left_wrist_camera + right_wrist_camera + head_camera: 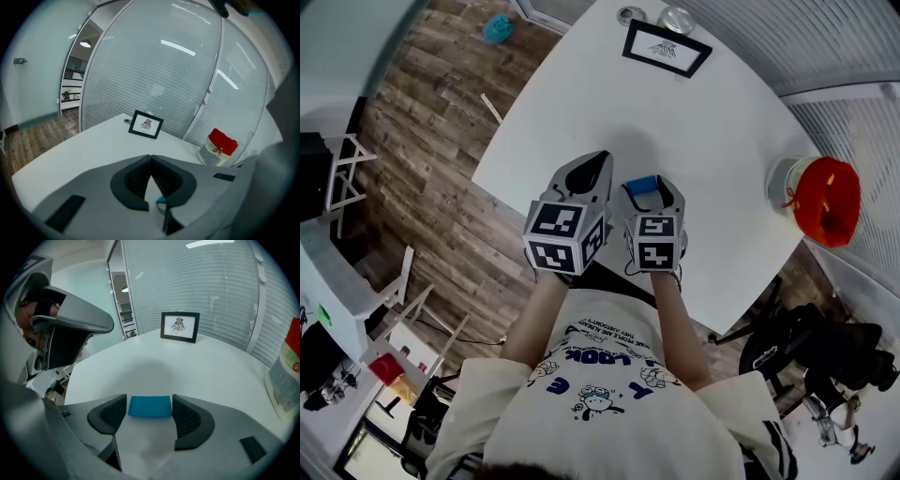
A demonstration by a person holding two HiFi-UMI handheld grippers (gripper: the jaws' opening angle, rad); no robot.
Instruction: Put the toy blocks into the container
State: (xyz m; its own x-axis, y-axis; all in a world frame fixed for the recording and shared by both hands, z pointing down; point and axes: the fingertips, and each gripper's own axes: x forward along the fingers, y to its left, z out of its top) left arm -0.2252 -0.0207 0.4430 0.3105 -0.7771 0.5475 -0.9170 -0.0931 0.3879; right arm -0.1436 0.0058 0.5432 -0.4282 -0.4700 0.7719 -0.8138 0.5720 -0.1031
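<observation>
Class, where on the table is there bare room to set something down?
Bare: the middle of the table, between the framed picture at the far edge, the red-topped container at the right edge, and the left gripper and right gripper near the person. Crowded only beside the picture: two small round items.

the person's shirt (609, 361) reads "look"; no other print is legible.

grippers: two, left gripper (600, 161) and right gripper (652, 187)
fingers (192, 420): two per gripper
block (641, 183): one, blue
container (814, 197): one, red-topped
frame (667, 48): one
round things (630, 14): two, behind frame
bench (609, 103): one, white
person (609, 403): one
</observation>
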